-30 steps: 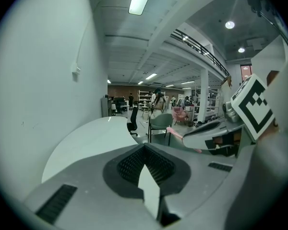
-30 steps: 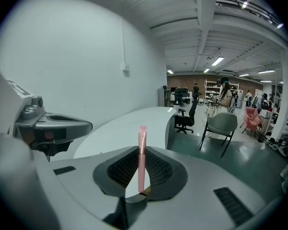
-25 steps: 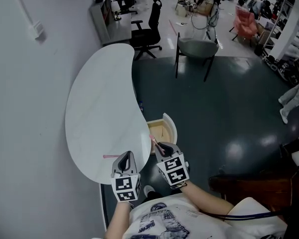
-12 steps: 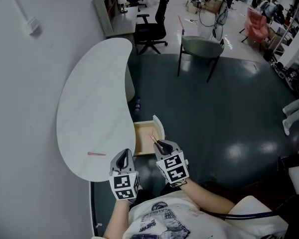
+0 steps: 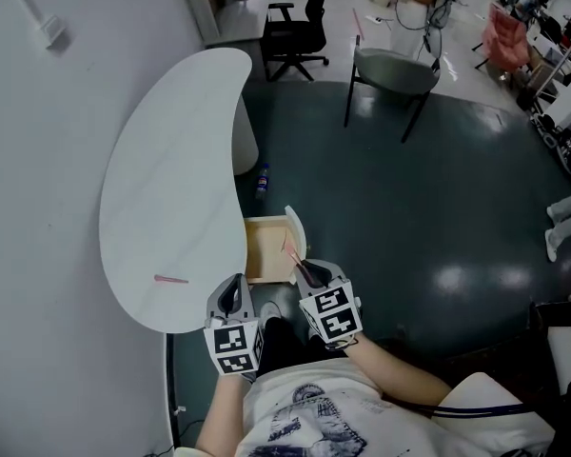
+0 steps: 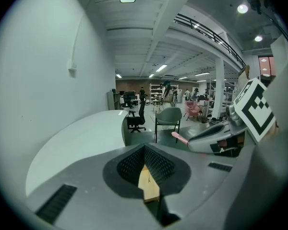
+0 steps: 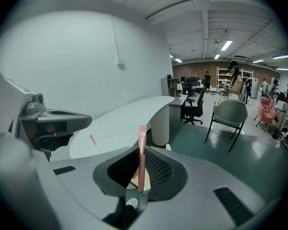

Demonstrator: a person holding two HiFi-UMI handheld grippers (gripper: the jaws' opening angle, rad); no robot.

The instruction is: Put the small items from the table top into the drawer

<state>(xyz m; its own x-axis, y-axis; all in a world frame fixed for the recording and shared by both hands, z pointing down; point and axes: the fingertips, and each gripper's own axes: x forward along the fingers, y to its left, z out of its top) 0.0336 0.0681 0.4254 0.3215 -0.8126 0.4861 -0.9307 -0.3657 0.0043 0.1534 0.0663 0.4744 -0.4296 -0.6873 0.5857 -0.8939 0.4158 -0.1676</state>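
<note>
My right gripper is shut on a thin pink stick, whose tip reaches over the open wooden drawer under the white curved table. In the right gripper view the pink stick stands upright between the ribbed pads. My left gripper hangs beside it, just off the table's near edge, jaws together and empty. A second small pink item lies on the table top to the left of the left gripper. It also shows as the pink item in the right gripper view.
A white wall runs along the table's left side. The table's round pedestal stands beyond the drawer, with a small bottle on the dark floor beside it. A grey chair and a black office chair stand farther off.
Both grippers have drawn back from the table's edge and sunk a little. The right one, still holding the pink stick, now hangs by the drawer. The pink item on the table lies farther left of them.
</note>
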